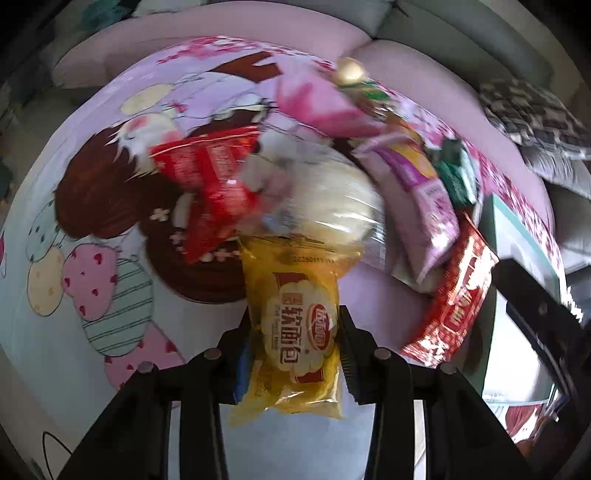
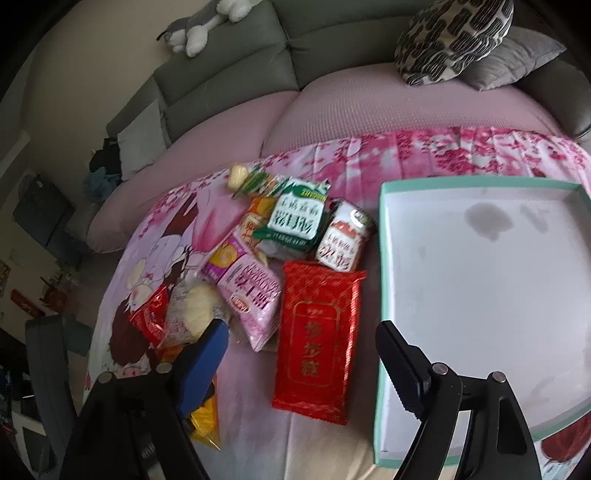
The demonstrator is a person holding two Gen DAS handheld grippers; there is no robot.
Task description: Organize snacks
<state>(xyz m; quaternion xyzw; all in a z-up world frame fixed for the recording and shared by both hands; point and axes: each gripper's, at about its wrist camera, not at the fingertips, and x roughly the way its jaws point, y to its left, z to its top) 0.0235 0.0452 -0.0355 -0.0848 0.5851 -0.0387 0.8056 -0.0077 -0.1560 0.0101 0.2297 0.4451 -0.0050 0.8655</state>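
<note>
My left gripper (image 1: 295, 332) is shut on a yellow bread packet (image 1: 299, 343), which hangs above the printed cloth. Beyond it lies the snack pile: a red packet (image 1: 207, 177), a clear bag with a cream bun (image 1: 325, 199), a pink packet (image 1: 417, 206) and a flat red packet (image 1: 458, 295). In the right wrist view my right gripper (image 2: 301, 328) stands open over the flat red packet (image 2: 317, 339), its pads clear of it. Farther back sit the pink packet (image 2: 251, 295), a green packet (image 2: 295, 218) and a white-and-red packet (image 2: 343, 240). The white box with a teal rim (image 2: 480, 295) holds nothing.
The printed cloth (image 2: 406, 155) covers a pink sofa seat (image 2: 369, 107). Grey and patterned cushions (image 2: 454, 40) lie at the back right, and a plush toy (image 2: 199, 26) on the backrest. A yellow wrapper (image 2: 205, 417) shows under my right gripper's blue finger. The box (image 1: 517, 236) borders the pile's right.
</note>
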